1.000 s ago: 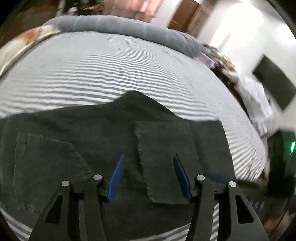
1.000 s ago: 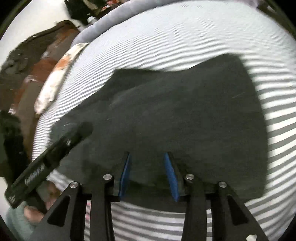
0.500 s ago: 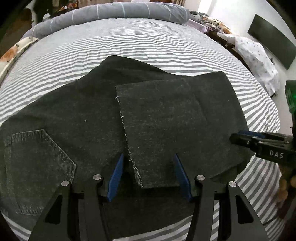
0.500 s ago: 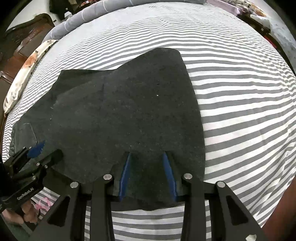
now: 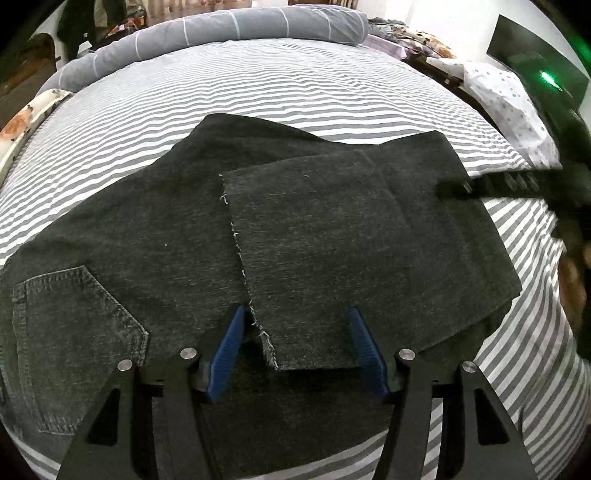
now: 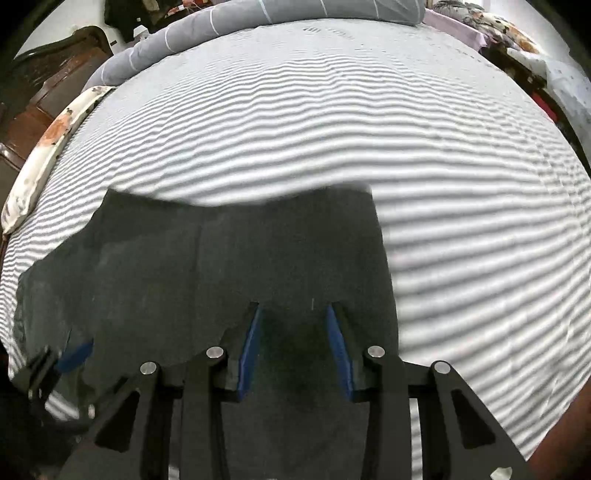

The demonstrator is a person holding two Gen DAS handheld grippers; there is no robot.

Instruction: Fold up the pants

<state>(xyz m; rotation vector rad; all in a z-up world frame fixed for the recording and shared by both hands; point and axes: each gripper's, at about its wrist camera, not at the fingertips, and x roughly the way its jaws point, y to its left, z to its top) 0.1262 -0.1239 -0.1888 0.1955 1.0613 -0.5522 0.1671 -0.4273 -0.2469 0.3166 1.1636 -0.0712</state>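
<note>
Dark grey denim pants (image 5: 155, 236) lie folded on the striped bed, with the leg end (image 5: 351, 236) laid over the seat part and a back pocket (image 5: 74, 321) at the lower left. My left gripper (image 5: 295, 343) is open and empty, just above the frayed hem corner. My right gripper (image 6: 293, 339) is open and empty over the right end of the pants (image 6: 229, 266). It also shows blurred at the right of the left wrist view (image 5: 491, 184). The left gripper shows at the lower left of the right wrist view (image 6: 55, 365).
The bed (image 5: 295, 92) has a grey and white striped sheet. A grey bolster (image 5: 221, 33) lies along its far edge, a floral pillow (image 5: 26, 125) at the far left. A dotted cloth (image 5: 506, 99) and a dark screen (image 5: 535, 62) are off the right side.
Both grippers pulled back a little from the pants. The right gripper swung, its view is blurred and now sits over the pants' right end. The pants lie unchanged.
</note>
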